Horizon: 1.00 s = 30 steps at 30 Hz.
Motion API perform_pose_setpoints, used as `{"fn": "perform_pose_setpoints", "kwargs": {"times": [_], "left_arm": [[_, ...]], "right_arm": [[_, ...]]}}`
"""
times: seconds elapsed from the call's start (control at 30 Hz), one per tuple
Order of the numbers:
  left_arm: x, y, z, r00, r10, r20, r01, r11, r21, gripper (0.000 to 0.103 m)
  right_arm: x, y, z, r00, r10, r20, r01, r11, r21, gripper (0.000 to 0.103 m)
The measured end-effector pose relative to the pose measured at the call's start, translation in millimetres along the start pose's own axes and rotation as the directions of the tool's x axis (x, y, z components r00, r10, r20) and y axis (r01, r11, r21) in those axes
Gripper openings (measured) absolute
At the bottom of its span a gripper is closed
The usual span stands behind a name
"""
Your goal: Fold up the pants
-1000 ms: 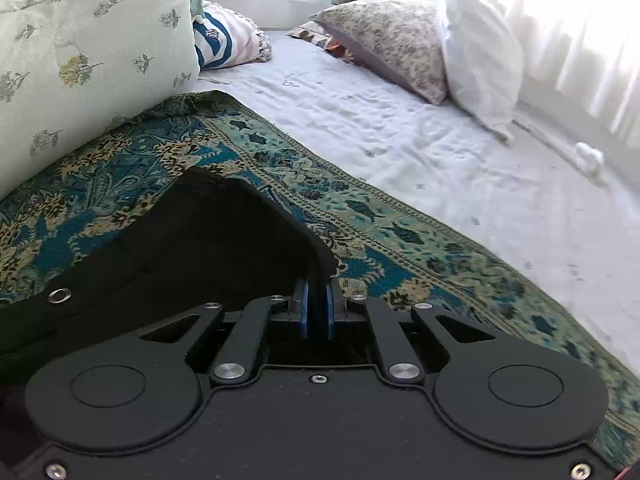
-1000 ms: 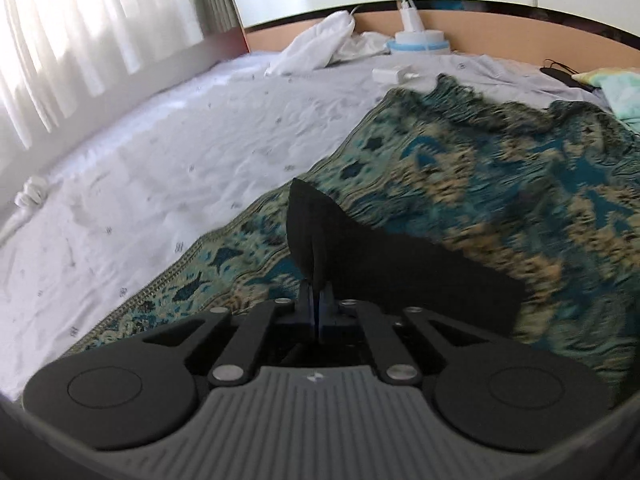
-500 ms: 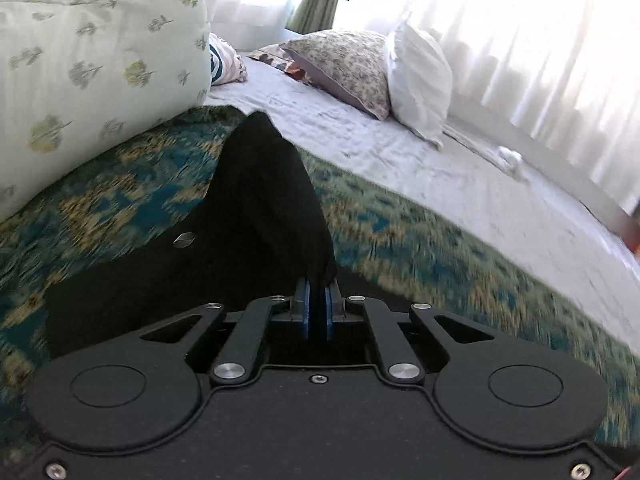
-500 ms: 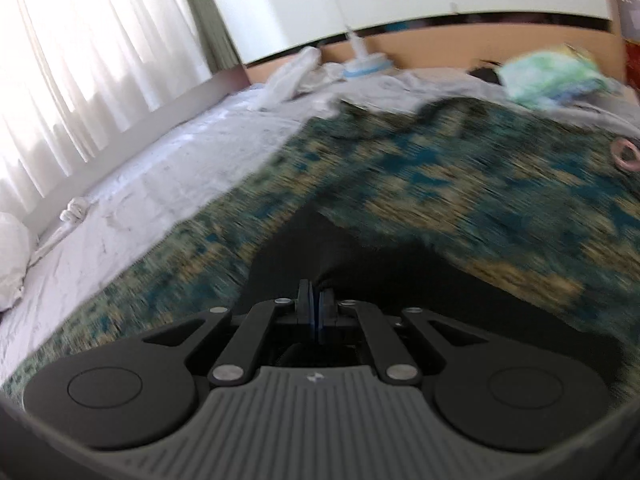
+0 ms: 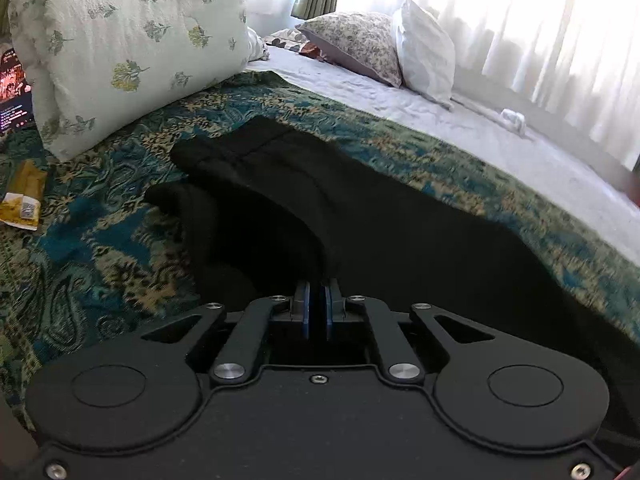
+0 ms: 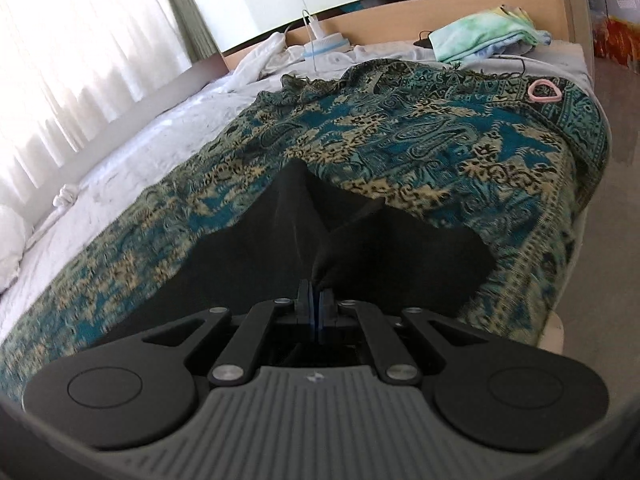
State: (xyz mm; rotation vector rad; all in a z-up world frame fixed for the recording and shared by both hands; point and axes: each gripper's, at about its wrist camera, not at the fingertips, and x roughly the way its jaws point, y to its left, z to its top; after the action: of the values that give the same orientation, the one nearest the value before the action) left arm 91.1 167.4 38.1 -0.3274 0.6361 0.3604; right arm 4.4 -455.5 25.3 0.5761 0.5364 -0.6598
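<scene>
While both grippers were pinching fabric, the black pants (image 5: 360, 216) lay partly lifted over the teal paisley throw (image 5: 100, 216) on the bed.

Left gripper (image 5: 315, 280): blue pads nearly together, a thin slit between them, dark cloth running up out of the slit. Right gripper (image 6: 316, 286): same, closed on a raised peak of cloth, fabric tenting forward from the tips.

Where the pants were:
- Left wrist view: cloth draped from the tips toward a flat end with a stitched band at the far left, near the floral pillow (image 5: 128, 40). Waistband or hem, couldn't tell. A second dark lobe lay just left of it, so probably already one layer over another.
- Right wrist view: pants (image 6: 360, 248) spread left and right of the tips, a ridge rising to a point over the throw (image 6: 440, 128), right edge near the bed's side.

Step, my read: mid-fold, both ends held and carried across, not yet laid down. Fold looked incomplete since the cloth was tented, not flat.

Next move would need:
- lower both grippers together so the lifted edge lands square on the lower layer
- keep tension between the two grips, otherwise the middle bunches
- release only once cloth rests on the throw
- then smooth or re-grip for the next fold

Clutter well apart from the pants: yellow packet (image 5: 22, 196) far left, pink ring (image 6: 544, 92) far right, white sheet (image 5: 500, 128) beyond the throw's edge.
</scene>
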Motion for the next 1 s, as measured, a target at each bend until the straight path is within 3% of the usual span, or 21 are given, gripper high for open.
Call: {"fn": "perform_pose_setpoints", "kwargs": {"times": [0.27, 0.37, 0.47, 0.5, 0.57, 0.63, 0.67, 0.7, 0.8, 0.9, 1.0], "left_arm": [[10.5, 0.4, -13.4, 1.000, 0.027, -0.010, -0.027, 0.998, 0.058, 0.009], [14.3, -3.7, -15.9, 0.999, 0.048, 0.007, -0.049, 0.994, 0.094, 0.010], [15.0, -5.4, -16.8, 0.998, 0.055, 0.014, -0.056, 0.992, 0.110, 0.010], [15.1, -6.1, -17.0, 0.998, 0.056, 0.014, -0.058, 0.992, 0.116, 0.010], [15.4, -4.7, -16.3, 0.998, 0.056, 0.012, -0.057, 0.991, 0.120, 0.010], [15.3, -4.5, -15.7, 0.998, 0.058, 0.007, -0.059, 0.991, 0.117, 0.010], [15.7, -4.1, -15.3, 0.998, 0.058, 0.005, -0.059, 0.992, 0.113, 0.011], [16.2, -3.7, -14.8, 0.998, 0.060, 0.003, -0.060, 0.992, 0.110, 0.011], [17.1, -3.5, -15.2, 0.998, 0.065, 0.005, -0.065, 0.991, 0.119, 0.012], [18.5, -4.8, -16.2, 0.997, 0.075, 0.013, -0.076, 0.989, 0.130, 0.012], [19.5, -7.2, -16.7, 0.996, 0.088, 0.015, -0.089, 0.987, 0.134, 0.012]], "right_arm": [[-21.2, -5.5, -14.9, 0.996, 0.010, 0.088, -0.001, 0.995, -0.105, 0.010], [-15.6, -10.3, -20.0, 0.994, 0.071, 0.081, -0.064, 0.993, -0.096, 0.027], [-4.6, -18.3, -23.4, 0.978, 0.205, 0.049, -0.204, 0.979, -0.014, 0.029], [0.8, -21.0, -23.4, 0.971, 0.237, 0.040, -0.238, 0.971, 0.027, 0.035], [13.3, -25.7, -21.0, 0.969, 0.245, 0.040, -0.248, 0.963, 0.108, 0.037], [21.4, -29.9, -15.8, 0.979, 0.196, 0.059, -0.203, 0.968, 0.145, 0.043], [22.6, -31.0, -12.8, 0.984, 0.161, 0.072, -0.170, 0.974, 0.148, 0.040], [22.4, -33.2, -9.1, 0.990, 0.113, 0.090, -0.126, 0.981, 0.151, 0.020], [15.7, -47.6, -2.7, 0.988, 0.032, 0.152, -0.057, 0.984, 0.167, 0.019], [8.8, -66.4, -0.1, 0.979, -0.058, 0.196, 0.027, 0.987, 0.157, 0.008], [6.1, -81.2, -3.7, 0.981, -0.007, 0.196, -0.023, 0.988, 0.151, 0.007]]}}
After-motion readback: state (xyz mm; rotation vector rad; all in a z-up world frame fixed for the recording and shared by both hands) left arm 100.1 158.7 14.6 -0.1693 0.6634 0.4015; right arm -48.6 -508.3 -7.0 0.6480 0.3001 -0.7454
